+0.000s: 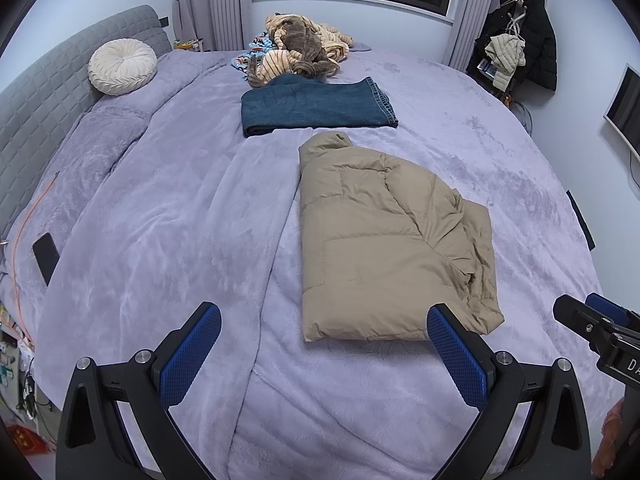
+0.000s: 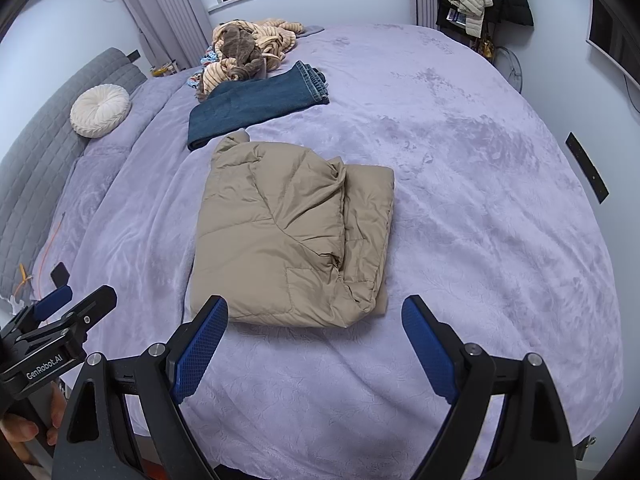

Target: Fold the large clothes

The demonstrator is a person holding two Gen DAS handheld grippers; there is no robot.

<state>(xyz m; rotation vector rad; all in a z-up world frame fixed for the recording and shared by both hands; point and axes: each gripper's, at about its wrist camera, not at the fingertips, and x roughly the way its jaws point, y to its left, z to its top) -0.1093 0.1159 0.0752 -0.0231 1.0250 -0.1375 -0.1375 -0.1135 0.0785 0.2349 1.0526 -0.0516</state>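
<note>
Right, from the left wrist we see our left gripper (image 1: 324, 344) with its jaws spread wide and nothing between them, hovering above the near edge of the bed (image 1: 160, 240). Just past its right finger lies the tan puffer jacket (image 1: 384, 240), already folded into a tidy rectangle, hood end pointing away from us. Beyond it sit the folded jeans (image 1: 316, 106), and further back a rumpled heap of striped clothes (image 1: 296, 48) looks untouched. Over to the right wrist: our right gripper (image 2: 316, 340) is just as wide open and empty, pads clear of the jacket (image 2: 288, 232), which lies flat just ahead between the two tools. We'd judge two pieces done, the jacket perhaps wanting one last fold, and that heap (image 2: 248, 48) by the window waiting.
</note>
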